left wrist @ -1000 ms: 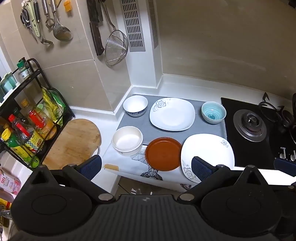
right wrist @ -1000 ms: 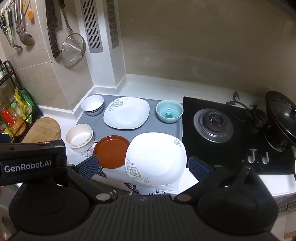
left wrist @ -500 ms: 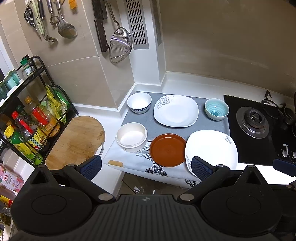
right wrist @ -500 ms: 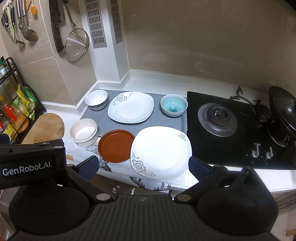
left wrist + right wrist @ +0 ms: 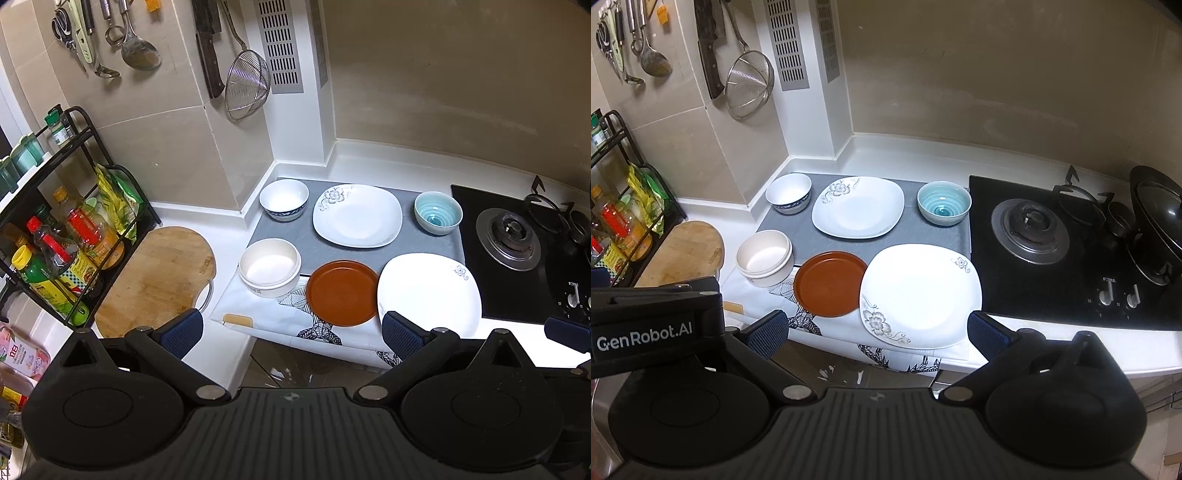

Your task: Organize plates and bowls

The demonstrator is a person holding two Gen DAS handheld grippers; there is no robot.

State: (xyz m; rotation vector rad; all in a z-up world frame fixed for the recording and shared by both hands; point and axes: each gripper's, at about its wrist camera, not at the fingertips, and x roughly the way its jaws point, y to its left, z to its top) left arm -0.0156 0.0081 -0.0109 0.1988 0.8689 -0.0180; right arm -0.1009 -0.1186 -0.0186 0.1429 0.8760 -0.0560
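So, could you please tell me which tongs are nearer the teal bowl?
Right. The right tongs sit roughly below the teal bowl; the left tongs hang farther left.

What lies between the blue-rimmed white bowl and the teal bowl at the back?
A square white floral plate lies between them on the grey mat, in both views.

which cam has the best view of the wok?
Right wrist. The wok with its lid sits in full view at the right edge, on the far burner of the stove. The left wrist view cuts it off: only the near burner and a pot support show.
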